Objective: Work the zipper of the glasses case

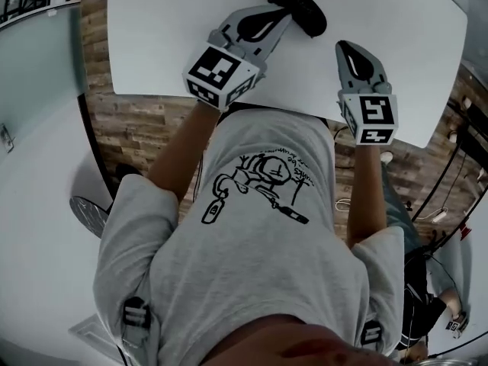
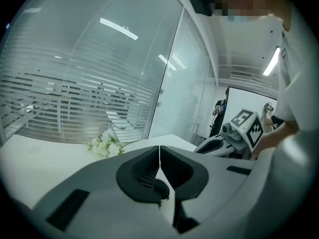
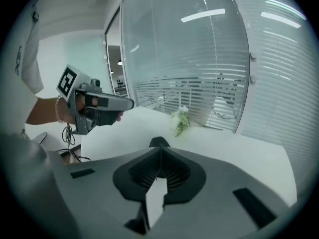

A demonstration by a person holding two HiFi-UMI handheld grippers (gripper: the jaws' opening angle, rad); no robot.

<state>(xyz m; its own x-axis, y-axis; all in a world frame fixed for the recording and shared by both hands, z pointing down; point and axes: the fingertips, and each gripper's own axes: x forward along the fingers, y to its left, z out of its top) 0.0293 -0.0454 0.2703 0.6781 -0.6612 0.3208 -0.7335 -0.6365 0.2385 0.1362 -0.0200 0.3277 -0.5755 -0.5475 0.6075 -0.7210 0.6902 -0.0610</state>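
The glasses case point(image 1: 305, 14) looks light, stiff and slippery, best pinned by its body; left gripper point(image 2: 159, 148) and right gripper point(image 3: 160, 149) are closed, empty.

**Table layout**

The case point(image 1: 299, 8) lies on the table point(image 1: 168, 21), far from the person. The left gripper point(image 1: 280, 14) is just left of it. The right gripper point(image 1: 349, 50) is right of it and nearer the person. Flowers point(image 2: 104, 144) lie on the table beyond both grippers.
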